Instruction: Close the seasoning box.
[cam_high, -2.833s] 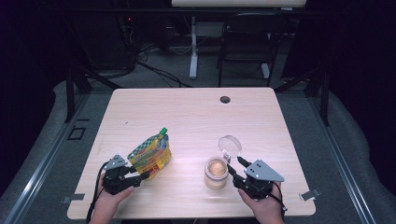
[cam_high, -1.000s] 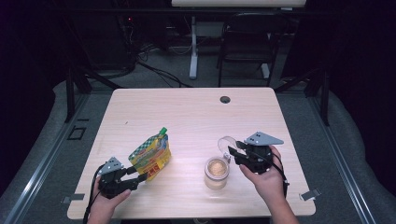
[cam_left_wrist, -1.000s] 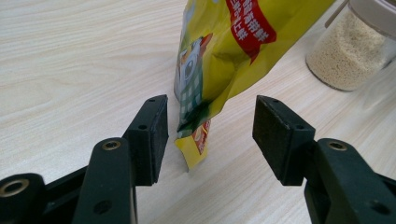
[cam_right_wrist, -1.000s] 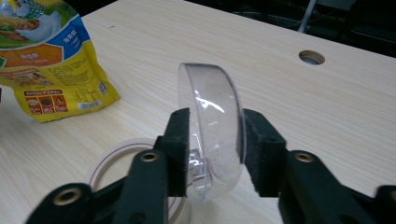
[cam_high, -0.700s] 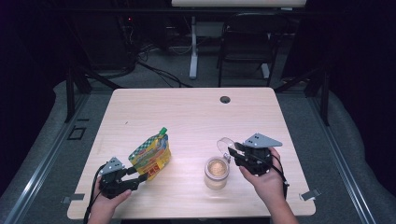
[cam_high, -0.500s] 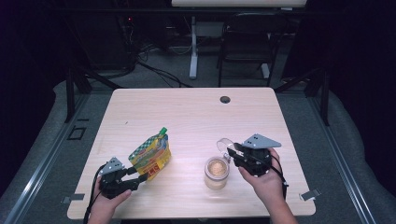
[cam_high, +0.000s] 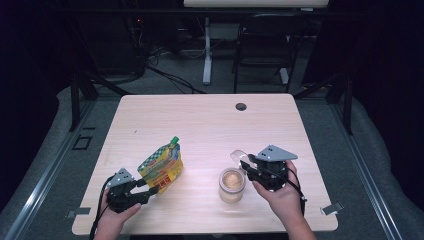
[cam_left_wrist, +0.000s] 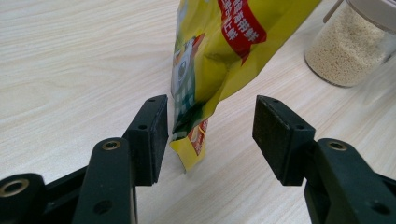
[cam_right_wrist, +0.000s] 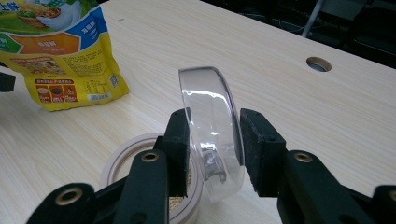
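A yellow and green spouted pouch (cam_high: 160, 167) stands tilted on the table's front left. My left gripper (cam_high: 151, 188) is open around its lower corner (cam_left_wrist: 194, 140); the left pad is close to the pouch and the right pad stands well apart. A glass jar (cam_high: 232, 185) of pale grains sits open at the front middle, its rim (cam_right_wrist: 135, 154) just below my right gripper (cam_high: 246, 165). That gripper (cam_right_wrist: 213, 119) holds a clear round lid (cam_right_wrist: 210, 126) on edge between its pads; its jaws have just been opening slightly with the lid still between them.
The light wooden table (cam_high: 200, 120) has a round cable hole (cam_high: 241, 106) near its far edge. A chair (cam_high: 265, 40) and a desk leg stand on the dark floor beyond. Each forearm comes in over the front edge.
The right hand has moved from the front edge farther up the table, beside the jar, with the lid staying at the jar's far side. Left gripper and pouch have kept still.
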